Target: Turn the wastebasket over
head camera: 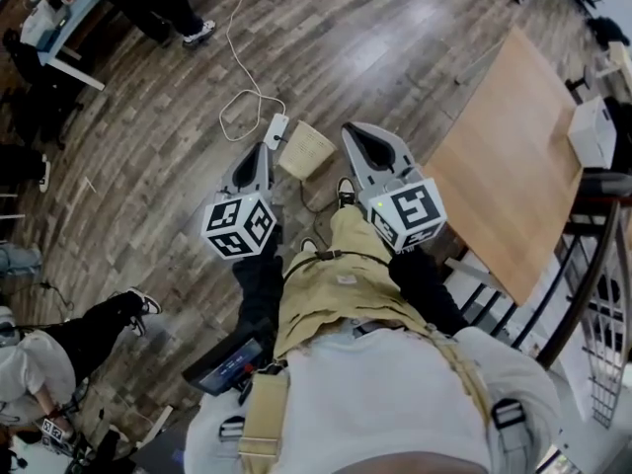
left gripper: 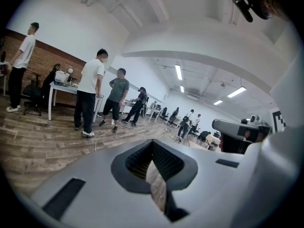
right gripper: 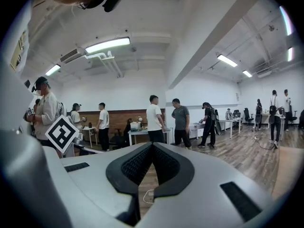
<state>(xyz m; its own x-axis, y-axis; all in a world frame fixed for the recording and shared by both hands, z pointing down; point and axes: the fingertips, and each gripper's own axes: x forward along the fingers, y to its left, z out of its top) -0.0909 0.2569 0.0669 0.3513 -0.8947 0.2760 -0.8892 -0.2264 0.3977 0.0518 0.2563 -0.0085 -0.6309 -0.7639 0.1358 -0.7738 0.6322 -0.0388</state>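
Observation:
A tan woven wastebasket sits on the wooden floor just ahead of my feet, seen from above. My left gripper hangs to its left, tips close beside its rim. On the other side my right gripper reaches a little past the rim. Neither touches the basket as far as I can tell. In the left gripper view the left gripper has its jaws met at the tips with nothing between them. The right gripper looks the same in its own view. The basket shows in neither gripper view.
A white power strip with a looping cable lies on the floor just left of the basket. A light wooden table stands to the right, a dark railing beyond it. Several people stand across the room; one crouches at the lower left.

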